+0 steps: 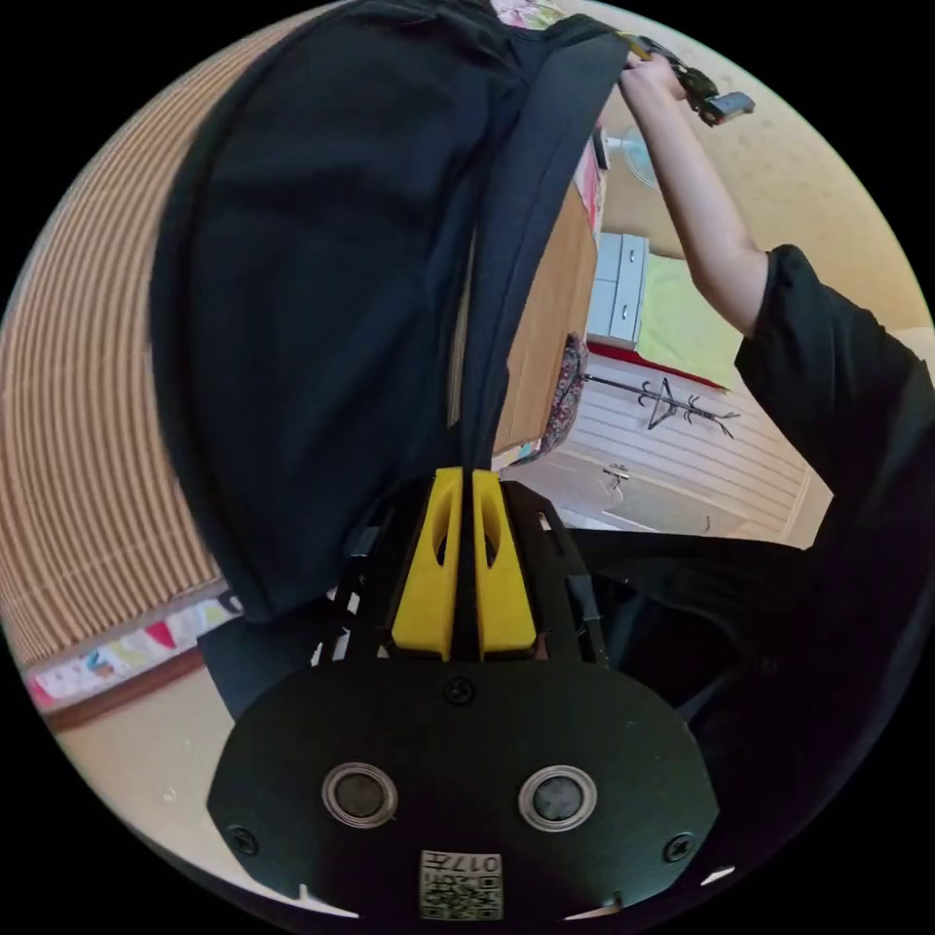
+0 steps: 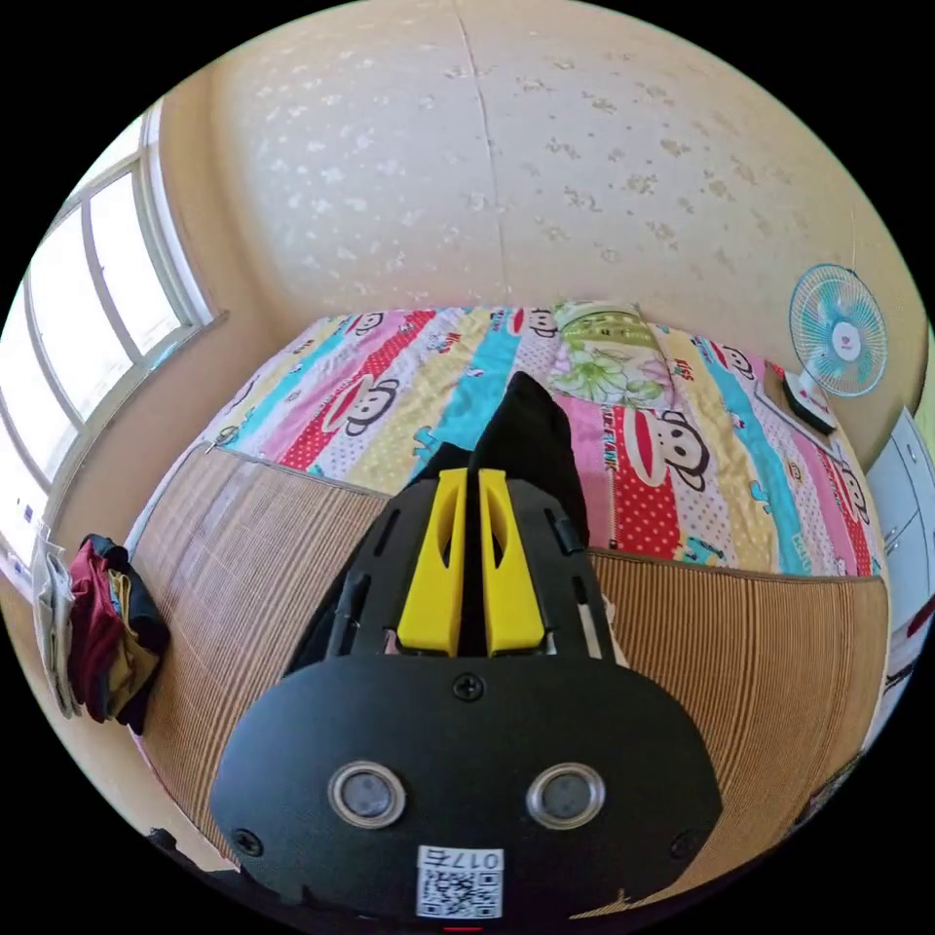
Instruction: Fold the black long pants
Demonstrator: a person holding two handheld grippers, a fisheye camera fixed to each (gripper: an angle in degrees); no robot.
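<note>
The black long pants [image 1: 331, 292] hang in the air as a wide dark sheet, stretched between both grippers. In the left gripper view, my left gripper [image 1: 474, 479] has its yellow jaws shut on one edge of the fabric. At the top of that view a person's hand holds my right gripper [image 1: 651, 51] at the far end of the same edge. In the right gripper view, my right gripper [image 2: 473, 479] is shut on a bunch of the black pants [image 2: 534, 438], which hang down below it over the bed.
A bed with a striped bamboo mat [image 2: 769, 662] and a colourful cartoon sheet [image 2: 390, 390] lies below, with a floral pillow [image 2: 609, 355]. A pile of clothes [image 2: 107, 633] sits at the mat's left edge. A fan [image 2: 838, 331], white drawers [image 1: 620, 282] and the person's black sleeve [image 1: 838, 390] are on the right.
</note>
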